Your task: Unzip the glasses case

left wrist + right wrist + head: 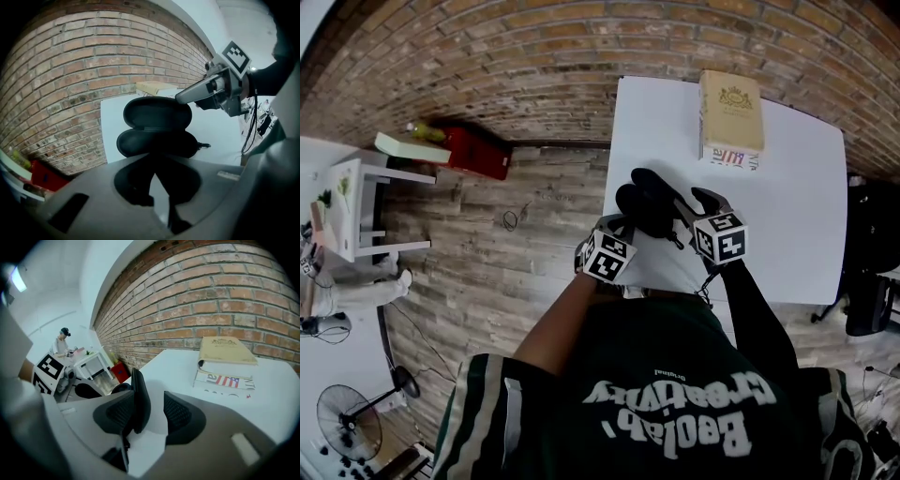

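A black glasses case [649, 204] lies open at the near left of the white table [797, 216]. In the left gripper view its lid [157, 112] stands up behind the base [157, 143]. My left gripper [157, 161] is shut, its dark pads pinching the near rim of the base; in the head view this left gripper [623, 227] sits at the case's near-left end. My right gripper [152, 404] has the raised lid [139, 399] between its jaws. The lid leans at the left pad, and a gap of white table shows before the right pad [177, 409]. From the head view the right gripper [692, 202] reaches in from the right.
A tan book [730, 111] on a stack of papers lies at the table's far side. On the wooden floor to the left are a red box [478, 150], a small white side table [356, 206] and a fan [347, 422]. A brick wall runs behind.
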Available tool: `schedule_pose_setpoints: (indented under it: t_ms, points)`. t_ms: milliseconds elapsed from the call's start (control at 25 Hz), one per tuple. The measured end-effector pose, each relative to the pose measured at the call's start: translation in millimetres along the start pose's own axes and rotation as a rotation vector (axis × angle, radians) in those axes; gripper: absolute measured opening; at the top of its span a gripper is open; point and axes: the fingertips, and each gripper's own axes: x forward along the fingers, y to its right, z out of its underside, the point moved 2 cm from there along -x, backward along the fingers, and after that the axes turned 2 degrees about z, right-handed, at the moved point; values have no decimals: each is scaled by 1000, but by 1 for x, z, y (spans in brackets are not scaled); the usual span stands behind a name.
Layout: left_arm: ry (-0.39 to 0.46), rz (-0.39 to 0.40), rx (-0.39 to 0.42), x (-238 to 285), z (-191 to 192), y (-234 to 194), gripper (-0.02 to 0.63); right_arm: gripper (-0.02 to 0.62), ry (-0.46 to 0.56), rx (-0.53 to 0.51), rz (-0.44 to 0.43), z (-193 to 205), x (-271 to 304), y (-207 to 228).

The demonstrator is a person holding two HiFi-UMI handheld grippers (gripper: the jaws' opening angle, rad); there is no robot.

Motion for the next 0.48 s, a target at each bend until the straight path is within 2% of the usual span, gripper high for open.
schedule_pose_setpoints:
  t_ms: [240,360,480]
  points:
    - [-6,-13,-16,0,1,0,8,207,-92,231,42,35,14,29]
    - [-9,-18,-9,2,2,-1,8,204,-143,277,56,53,18,34]
    - [-20,-20,-18,2,5,0,8,204,-168,280,61,61,20,35]
